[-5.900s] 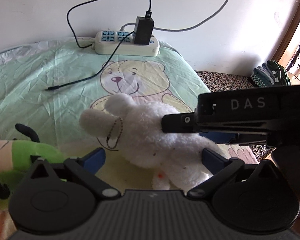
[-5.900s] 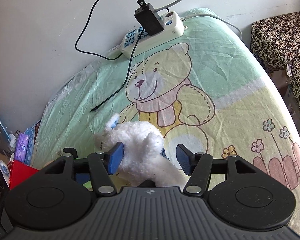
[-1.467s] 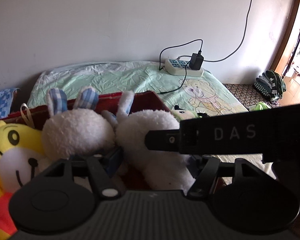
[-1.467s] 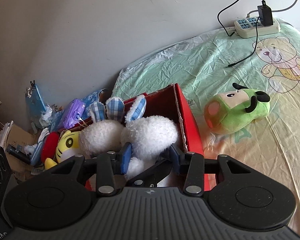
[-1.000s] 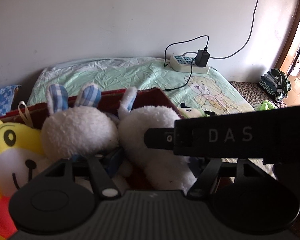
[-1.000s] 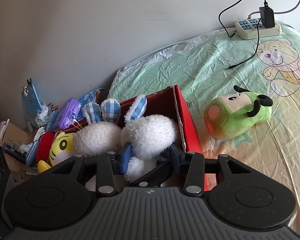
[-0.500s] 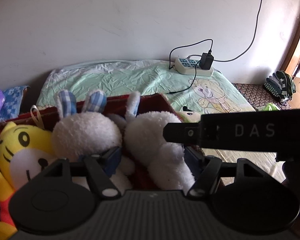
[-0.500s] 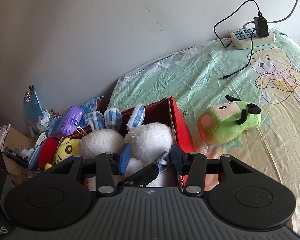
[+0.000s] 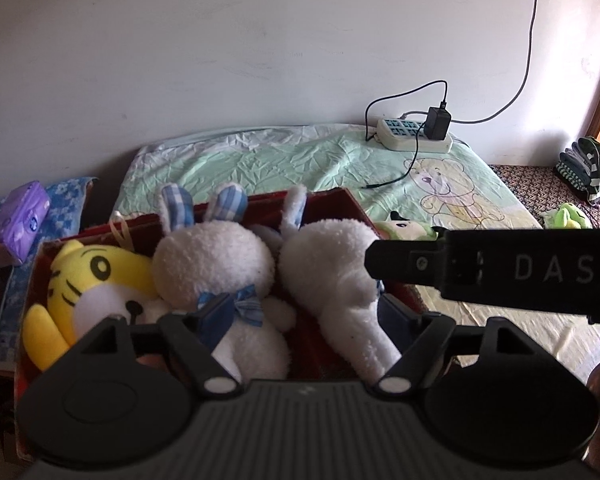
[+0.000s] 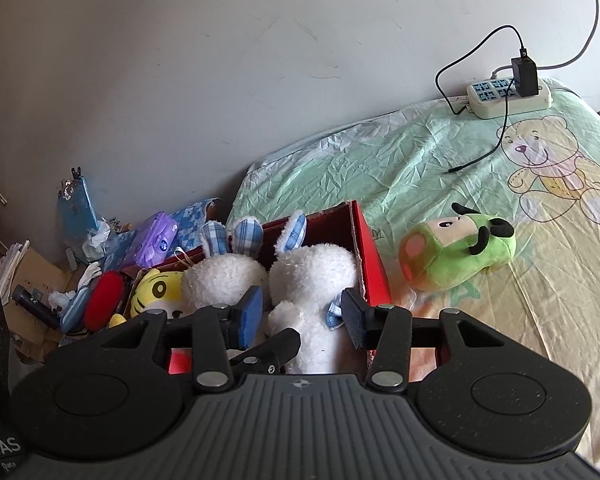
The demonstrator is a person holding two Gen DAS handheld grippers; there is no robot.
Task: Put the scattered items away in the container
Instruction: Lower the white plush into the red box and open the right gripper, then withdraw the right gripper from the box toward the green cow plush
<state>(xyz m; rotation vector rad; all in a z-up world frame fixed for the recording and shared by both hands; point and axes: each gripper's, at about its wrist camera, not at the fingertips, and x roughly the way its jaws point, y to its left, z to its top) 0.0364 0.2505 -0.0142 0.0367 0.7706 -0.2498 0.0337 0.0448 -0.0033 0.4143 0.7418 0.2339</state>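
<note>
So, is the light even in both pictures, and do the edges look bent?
Left wrist view: bright glare at the right edge by the doorway, red box dim. Right wrist view: grey wall in shade, bedsheet sunlit. Both curve at the edges with dark fisheye corners.

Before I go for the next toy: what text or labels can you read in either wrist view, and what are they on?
"DAS": white letters on the side of the right gripper, seen from the left wrist.
"DAS": on the black device at the lower left corner of the right wrist view; the smaller line beneath it is too blurred.
Purple tissue pack: round logo, unreadable.
</note>
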